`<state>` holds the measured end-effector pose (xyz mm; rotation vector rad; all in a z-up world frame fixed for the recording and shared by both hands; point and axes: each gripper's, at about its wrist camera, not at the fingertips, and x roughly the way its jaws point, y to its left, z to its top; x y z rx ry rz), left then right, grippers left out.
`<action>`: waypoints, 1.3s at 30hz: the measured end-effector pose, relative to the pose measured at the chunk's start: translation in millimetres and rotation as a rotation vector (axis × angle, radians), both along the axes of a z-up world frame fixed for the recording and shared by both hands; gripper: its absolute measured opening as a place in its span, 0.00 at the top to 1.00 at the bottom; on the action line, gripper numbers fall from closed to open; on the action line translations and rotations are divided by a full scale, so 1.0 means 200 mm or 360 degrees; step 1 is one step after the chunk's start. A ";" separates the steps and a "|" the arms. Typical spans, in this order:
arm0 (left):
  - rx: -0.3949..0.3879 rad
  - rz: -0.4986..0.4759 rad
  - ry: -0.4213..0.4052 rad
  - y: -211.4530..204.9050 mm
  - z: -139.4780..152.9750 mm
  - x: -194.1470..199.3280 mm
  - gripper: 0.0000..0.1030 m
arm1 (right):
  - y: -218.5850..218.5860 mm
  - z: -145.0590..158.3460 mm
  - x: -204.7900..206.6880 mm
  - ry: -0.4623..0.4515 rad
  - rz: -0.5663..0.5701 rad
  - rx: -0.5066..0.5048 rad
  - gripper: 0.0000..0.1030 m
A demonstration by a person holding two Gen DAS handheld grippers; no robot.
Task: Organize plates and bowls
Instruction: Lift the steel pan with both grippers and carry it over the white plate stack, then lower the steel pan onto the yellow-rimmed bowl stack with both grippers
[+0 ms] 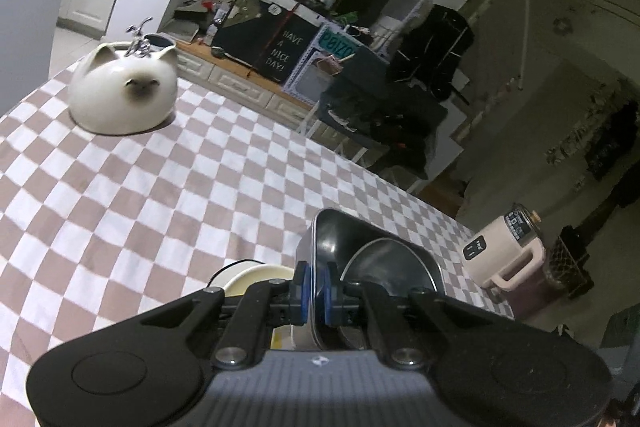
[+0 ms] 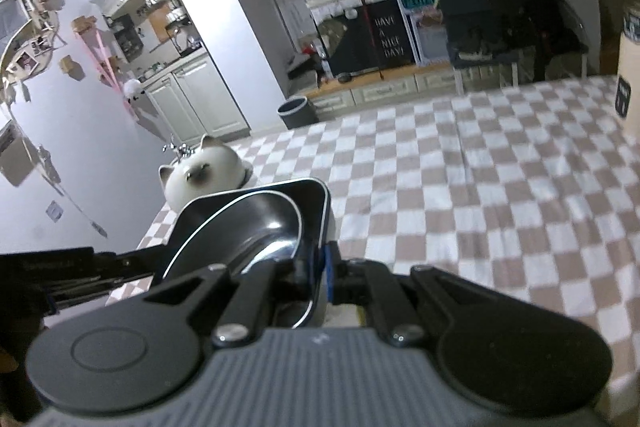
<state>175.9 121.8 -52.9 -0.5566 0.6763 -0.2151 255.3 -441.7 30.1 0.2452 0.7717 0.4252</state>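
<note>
- My left gripper is clamped on one wall of the black tray; my right gripper pinches the opposite wall.
- The tray carries a metal bowl inside.
- A cream dish sits just beside the tray.
- The cat bowl stands well beyond the tray on the checked cloth.
- I judge both hands must travel together, level, so the bowl doesn't slide.

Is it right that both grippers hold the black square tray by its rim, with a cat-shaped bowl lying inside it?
Not quite. Both the left gripper and the right gripper do clamp the black square tray, but a round metal bowl lies inside. The left wrist view shows the cat-shaped bowl apart on the tablecloth.
</note>
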 end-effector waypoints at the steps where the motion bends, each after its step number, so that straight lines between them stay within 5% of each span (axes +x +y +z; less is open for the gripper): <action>1: -0.0009 0.0005 0.0010 0.01 -0.01 0.00 0.94 | 0.02 -0.01 -0.01 0.0017 -0.0004 0.0005 0.93; 24: 0.0126 0.0003 0.0304 -0.04 -0.18 0.10 0.93 | 0.10 -0.12 0.04 0.0222 -0.0048 -0.0133 0.93; 39: 0.0233 0.0004 0.0382 -0.06 -0.24 0.13 0.93 | 0.21 -0.22 -0.02 0.0099 -0.0034 -0.0359 0.94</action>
